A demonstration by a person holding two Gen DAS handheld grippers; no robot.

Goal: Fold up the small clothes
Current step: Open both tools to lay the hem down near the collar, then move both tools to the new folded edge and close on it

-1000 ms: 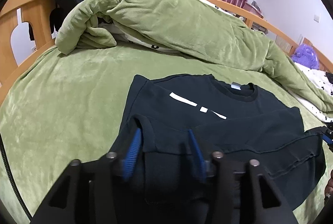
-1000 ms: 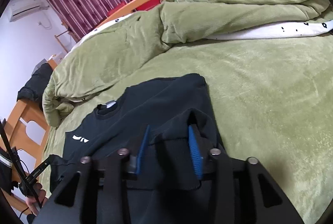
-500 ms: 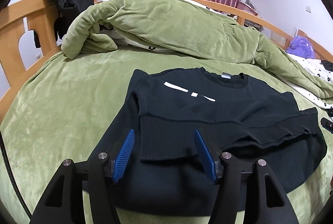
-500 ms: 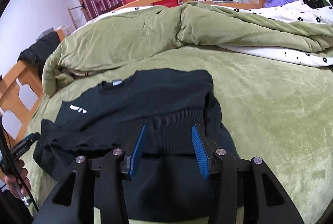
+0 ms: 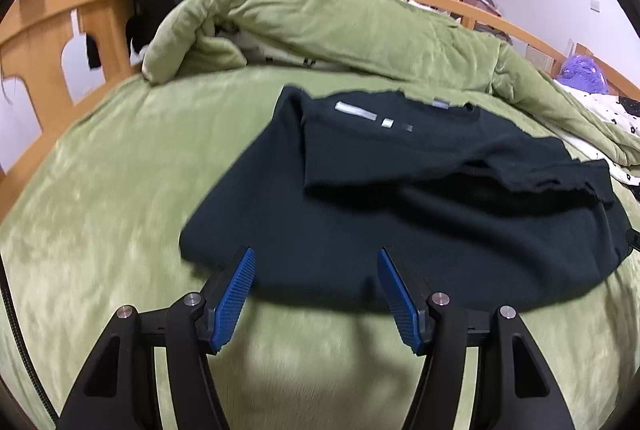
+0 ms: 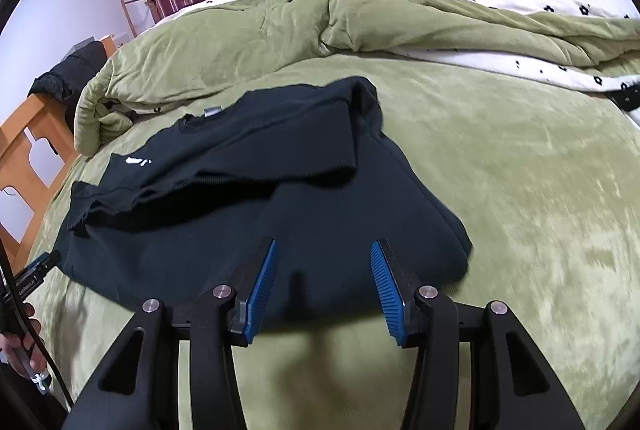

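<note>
First fold down, more to go.
We let go: left hand-held gripper (image 5: 314,262) and right hand-held gripper (image 6: 324,254) spreading, empty, hem folded up on the sweater (image 5: 420,206) ahead; halving remains.

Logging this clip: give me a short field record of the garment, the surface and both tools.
garment: black long-sleeved sweatshirt, sleeves folded across the front, lying flat
surface: green plush bedspread
left tool: open, jaws have just been opening, nothing gripped, at the near hem
right tool: open, jaws have just been opening, nothing gripped, at the near hem
behind: bunched green quilt
</note>
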